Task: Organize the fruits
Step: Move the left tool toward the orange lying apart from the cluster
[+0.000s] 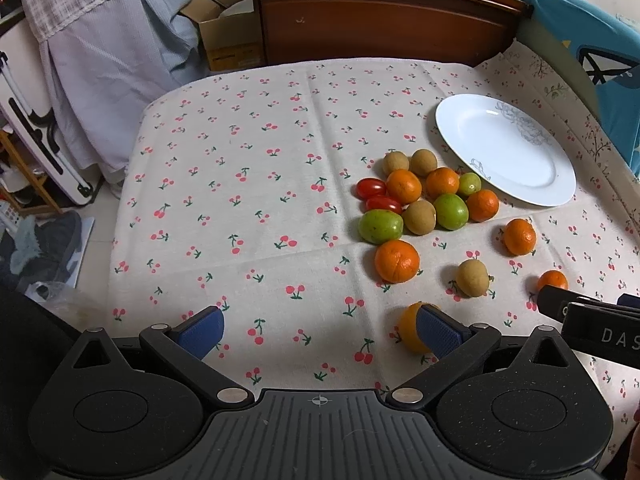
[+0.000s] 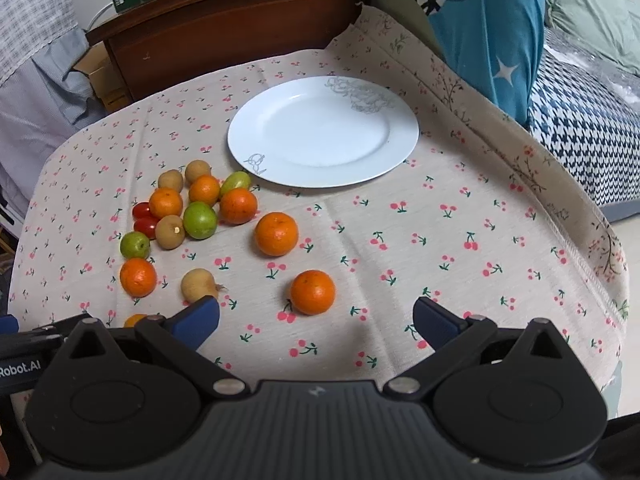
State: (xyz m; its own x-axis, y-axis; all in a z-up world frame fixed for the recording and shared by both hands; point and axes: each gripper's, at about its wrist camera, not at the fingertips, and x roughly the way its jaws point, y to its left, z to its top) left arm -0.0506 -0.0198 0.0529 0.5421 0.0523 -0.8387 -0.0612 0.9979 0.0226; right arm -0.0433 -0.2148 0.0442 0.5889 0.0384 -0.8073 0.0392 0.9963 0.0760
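Right, both grippers hover low over the cherry-print tablecloth [image 2: 440,240], and neither has anything in its grasp. The left gripper [image 1: 320,330] stands spread wide, blue pads far apart, only cloth between them; just behind its right-hand pad sits a half-hidden orange fruit [image 1: 408,330], whether touching the pad I cannot tell. The right gripper [image 2: 316,320] is just as wide open, and a mandarin [image 2: 312,292] lies on the cloth ahead of the gap, nearer the middle than either pad, not gripped. Up the table, the white plate [image 2: 320,168] with its grey flower sketch holds no fruit at all. To its left the main heap is bunched together: mandarins, brown longans [image 2: 197,170], green fruits [image 2: 200,220] and two cherry tomatoes [image 2: 142,211] pressed side by side at the heap's left edge. A few strays lie apart from the heap: a big mandarin [image 2: 276,233] between heap and gripper, another one [image 2: 138,277] further left, and a lone longan [image 2: 198,285] just beyond the right gripper's left pad. At the far edge stands a dark wooden headboard [image 2: 240,20], with blue bedding [image 2: 492,32] to the right.
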